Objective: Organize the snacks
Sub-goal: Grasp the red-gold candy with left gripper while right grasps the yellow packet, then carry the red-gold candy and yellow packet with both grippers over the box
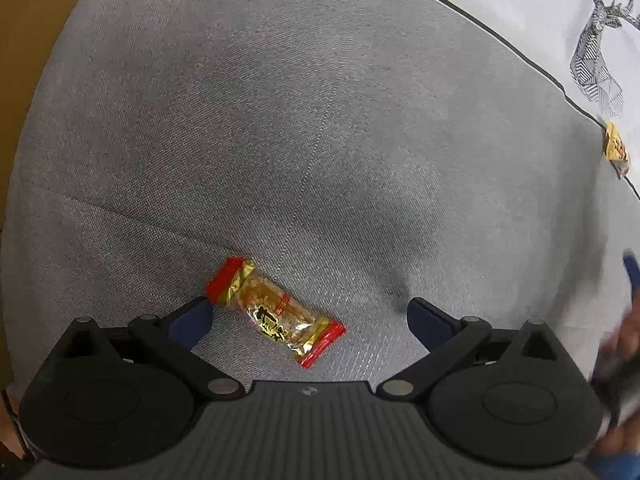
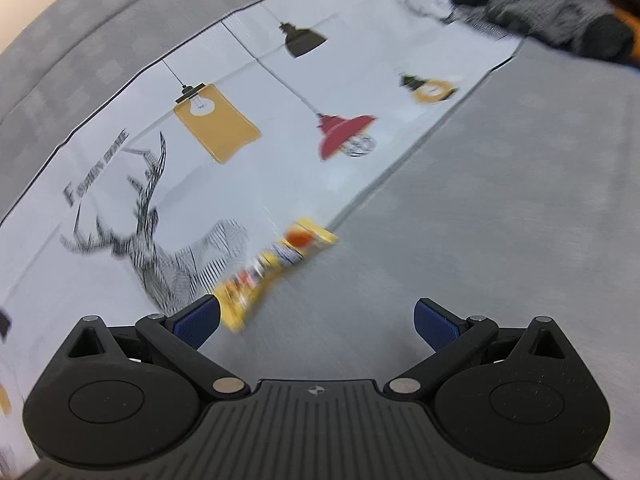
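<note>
A snack bar in a clear wrapper with red and gold ends (image 1: 274, 312) lies on grey fabric (image 1: 280, 120). My left gripper (image 1: 310, 316) is open just over it, the bar lying between the blue fingertips nearer the left one. A yellow snack packet (image 2: 272, 268), blurred, lies across the edge of a printed white cloth (image 2: 240, 184). My right gripper (image 2: 316, 322) is open, its left fingertip (image 2: 198, 320) close to the packet's near end. The yellow packet also shows in the left wrist view (image 1: 616, 148) at the far right.
The white cloth bears deer and lamp prints and also shows at the top right of the left wrist view (image 1: 560, 8). A dark heap of fabric (image 2: 560, 4) lies at the far right. A brown surface (image 1: 28, 40) borders the grey fabric on the left.
</note>
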Demonstrator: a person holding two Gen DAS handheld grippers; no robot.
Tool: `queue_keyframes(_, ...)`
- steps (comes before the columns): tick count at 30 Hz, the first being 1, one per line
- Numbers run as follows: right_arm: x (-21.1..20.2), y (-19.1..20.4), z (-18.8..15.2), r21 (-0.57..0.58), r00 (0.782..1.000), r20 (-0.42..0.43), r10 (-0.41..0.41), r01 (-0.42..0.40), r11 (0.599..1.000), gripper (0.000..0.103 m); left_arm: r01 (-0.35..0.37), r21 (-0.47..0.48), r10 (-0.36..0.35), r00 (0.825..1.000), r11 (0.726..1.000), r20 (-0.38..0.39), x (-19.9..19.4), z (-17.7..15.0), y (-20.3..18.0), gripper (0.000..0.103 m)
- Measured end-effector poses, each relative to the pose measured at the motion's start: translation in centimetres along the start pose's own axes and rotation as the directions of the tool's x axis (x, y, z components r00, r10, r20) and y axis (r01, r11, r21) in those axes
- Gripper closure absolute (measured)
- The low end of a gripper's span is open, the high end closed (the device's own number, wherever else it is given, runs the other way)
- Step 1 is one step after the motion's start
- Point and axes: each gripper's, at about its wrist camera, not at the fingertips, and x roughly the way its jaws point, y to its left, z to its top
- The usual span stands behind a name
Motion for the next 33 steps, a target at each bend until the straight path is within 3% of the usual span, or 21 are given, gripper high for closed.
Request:
queue_keyframes(3, 4.3, 1.9, 0.5, -0.017, 0.998, -0.059, -0.005, 0.004, 1.000, 0.001, 0.000, 0.013, 0.000, 1.000, 1.000, -0.001, -0.1, 0.5, -0.1, 0.001)
queue_keyframes(4, 5.5, 2.4, 0.5, -0.026, 0.997, -0.074, -0.019, 0.017, 1.000, 0.001, -0.012, 0.024, 0.011, 1.000, 1.000, 0.008, -0.3, 0.6, -0.1, 0.005)
queue_keyframes(5, 6.1, 3.0, 0.2, -0.064, 0.998, -0.046, -0.052, 0.049, 0.997, 0.004, -0.041, 0.037, 0.040, 0.999, 0.998, 0.025, -0.5, 0.3, -0.3, 0.017)
queue_keyframes(6, 6.3, 3.7, -0.1, -0.133, 0.995, -0.010, -0.097, 0.094, 0.987, 0.032, -0.074, 0.060, 0.071, 0.996, 0.995, 0.047, -0.9, 0.0, -0.5, 0.034)
queue_keyframes(7, 6.5, 4.5, -0.6, -0.232, 0.986, 0.021, -0.165, 0.165, 0.959, 0.052, -0.083, 0.092, 0.076, 0.995, 0.992, 0.072, -1.4, -0.3, -0.6, 0.048)
queue_keyframes(8, 6.3, 4.5, -0.9, -0.276, 0.977, 0.047, -0.206, 0.211, 0.938, 0.082, -0.063, 0.125, 0.051, 0.994, 0.990, 0.095, -1.9, -0.4, -0.5, 0.085)
queue_keyframes(9, 5.9, 3.9, -1.0, -0.268, 0.978, 0.046, -0.201, 0.206, 0.941, 0.088, -0.018, 0.145, 0.004, 0.995, 0.989, 0.096, -2.3, -0.4, -0.2, 0.084)
queue_keyframes(11, 4.5, 2.3, -1.1, -0.237, 0.978, 0.029, -0.209, 0.210, 0.949, 0.089, 0.035, 0.141, -0.048, 0.995, 0.989, 0.088, -2.8, -0.2, 0.4, 0.085)
queue_keyframes(16, -0.8, -1.1, -3.0, -0.206, 0.978, -0.012, -0.207, 0.200, 0.958, 0.089, 0.047, 0.207, -0.083, 0.983, 0.977, 0.166, -5.3, -1.1, 2.1, 0.086)
queue_keyframes(21, -8.9, -1.4, -6.3, -0.201, 0.992, 0.000, -0.123, 0.120, 0.972, 0.089, 0.062, 0.244, -0.119, 0.966, 0.968, 0.228, -9.4, -3.0, 4.1, 0.086)
queue_keyframes(27, -20.7, 3.7, -10.7, -0.254, 0.996, 0.039, 0.074, -0.062, 0.965, 0.089, 0.074, 0.302, -0.176, 0.930, 0.950, 0.324, -15.4, -8.2, 8.9, 0.086)
queue_keyframes(33, -32.1, 10.7, -17.4, -0.377, 0.958, -0.007, 0.287, -0.269, 0.887, 0.089, 0.032, 0.308, -0.172, 0.882, 0.951, 0.439, -22.4, -13.4, 16.4, 0.086)
